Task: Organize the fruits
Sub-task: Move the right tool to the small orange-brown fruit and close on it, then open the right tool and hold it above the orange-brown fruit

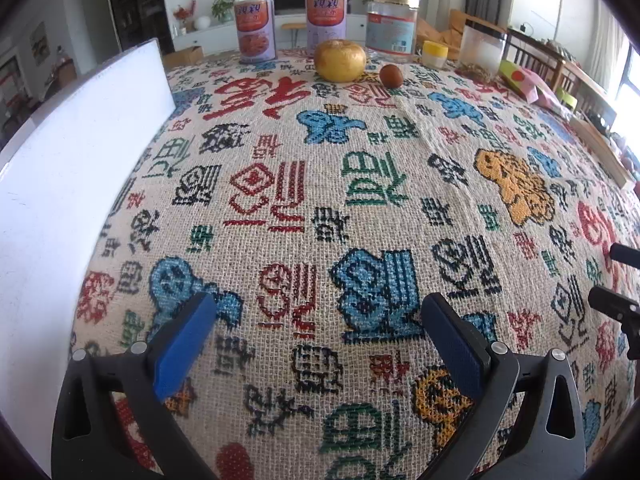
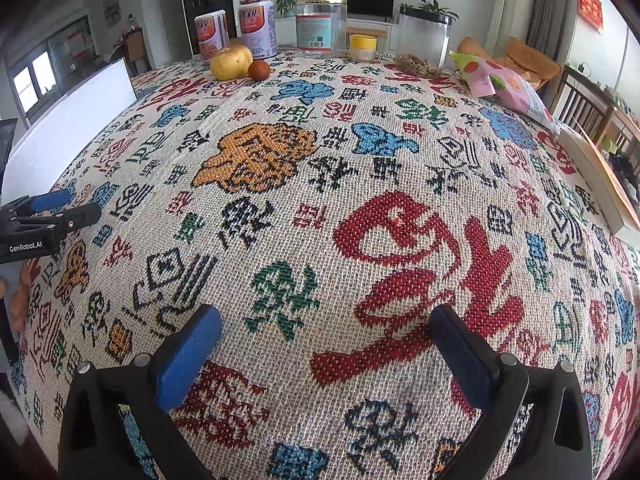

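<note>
A large yellow fruit (image 1: 340,60) (image 2: 231,62) rests at the far end of the patterned tablecloth, with a small brown fruit (image 1: 391,76) (image 2: 259,69) just to its right. My left gripper (image 1: 320,312) is open near the table's front, far from both fruits, with nothing between its blue pads. Open and empty too, my right gripper (image 2: 326,328) hovers over the cloth on the near side. The left gripper (image 2: 64,206) also shows at the left edge of the right wrist view. The right gripper's black tips (image 1: 616,300) show at the right edge of the left wrist view.
Behind the fruits stand two printed cans (image 1: 256,28) (image 1: 325,20), a clear jar (image 1: 392,26), a small yellow-lidded jar (image 1: 435,53) and a clear canister (image 2: 424,40). A white board (image 1: 68,184) stands along the left. A pink snack bag (image 2: 508,88) lies at the right.
</note>
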Demonstrator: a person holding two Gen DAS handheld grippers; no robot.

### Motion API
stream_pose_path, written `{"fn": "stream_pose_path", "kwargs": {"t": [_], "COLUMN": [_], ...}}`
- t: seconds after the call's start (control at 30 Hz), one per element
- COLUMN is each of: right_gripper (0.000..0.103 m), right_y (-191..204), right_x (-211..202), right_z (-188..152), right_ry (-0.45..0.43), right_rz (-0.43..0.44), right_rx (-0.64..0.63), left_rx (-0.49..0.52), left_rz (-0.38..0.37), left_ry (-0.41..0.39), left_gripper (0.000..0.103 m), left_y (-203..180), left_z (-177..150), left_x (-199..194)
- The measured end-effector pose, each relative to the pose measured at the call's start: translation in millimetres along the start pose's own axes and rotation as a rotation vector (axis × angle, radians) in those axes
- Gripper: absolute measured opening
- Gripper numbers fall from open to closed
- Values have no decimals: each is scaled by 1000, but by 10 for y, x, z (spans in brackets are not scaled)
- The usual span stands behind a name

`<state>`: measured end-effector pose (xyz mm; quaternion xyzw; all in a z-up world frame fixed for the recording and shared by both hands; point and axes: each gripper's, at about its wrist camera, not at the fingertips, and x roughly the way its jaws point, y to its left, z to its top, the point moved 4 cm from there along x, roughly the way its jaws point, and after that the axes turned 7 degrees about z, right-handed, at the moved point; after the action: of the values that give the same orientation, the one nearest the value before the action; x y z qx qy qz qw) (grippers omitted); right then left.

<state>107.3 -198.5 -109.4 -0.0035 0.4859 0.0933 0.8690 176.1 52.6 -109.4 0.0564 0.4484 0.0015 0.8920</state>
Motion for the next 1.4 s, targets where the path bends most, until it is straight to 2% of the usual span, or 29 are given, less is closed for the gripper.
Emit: {"fn": "stream_pose_path", "kwargs": {"t": [0.1,0.2,0.23,0.33,0.43,0.5,0.57,0.6,0.77,0.9,1.0,1.13,1.23,1.3,1.33,1.37,1.4], "right_gripper": [103,102,99,82,76,72,41,28,28,28,28,29,30,30,36,49,57], "right_y": [59,135,190,384,560,633,686,699,564,346,186,-3,30,74,77,79,72], "right_x": [137,415,558,995,1378,1559,1650,1658,1346,907,527,120,-103,-155,-168,-166,-160], "right_z": [425,1098,1346,1964,2371,2514,2552,2540,2254,1718,1188,408,36,-64,-92,-102,-103], "right_ry": [-24,-87,-92,-81,-56,-48,-45,-50,-80,-56,-36,18,-18,-46,-63,-78,-85], "right_rz": [98,150,156,181,177,158,123,110,137,180,193,171,104,77,69,54,29], "right_rx": [4,-7,-20,-45,-49,-55,-76,-97,-75,-45,-38,-25,-81,-99,-101,-102,-101], "left_rx": [-2,-3,-3,-4,-4,-4,-4,-4,-4,-4,-4,-4,-4,-4,-4,-4,-4], "left_rz": [-3,-5,-5,-5,-6,-6,-6,-6,-5,-5,-6,-6,-6,-6,-6,-6,-6], "left_ry": [1,1,1,1,1,1,1,1,1,1,1,1,1,1,1,1,1], "left_gripper": [103,103,103,103,103,103,103,103,103,103,103,103,103,103,103,103,103], "left_y": [5,7,6,7,5,5,6,6,6,5,5,5,5,5,4,4,4], "left_z": [-1,-1,-1,-6,-6,-5,-6,-7,-6,-3,-3,-3,-3,-4,-3,-2,-2], "left_x": [4,8,9,8,7,8,8,8,8,9,9,9,10,9,10,10,10]}}
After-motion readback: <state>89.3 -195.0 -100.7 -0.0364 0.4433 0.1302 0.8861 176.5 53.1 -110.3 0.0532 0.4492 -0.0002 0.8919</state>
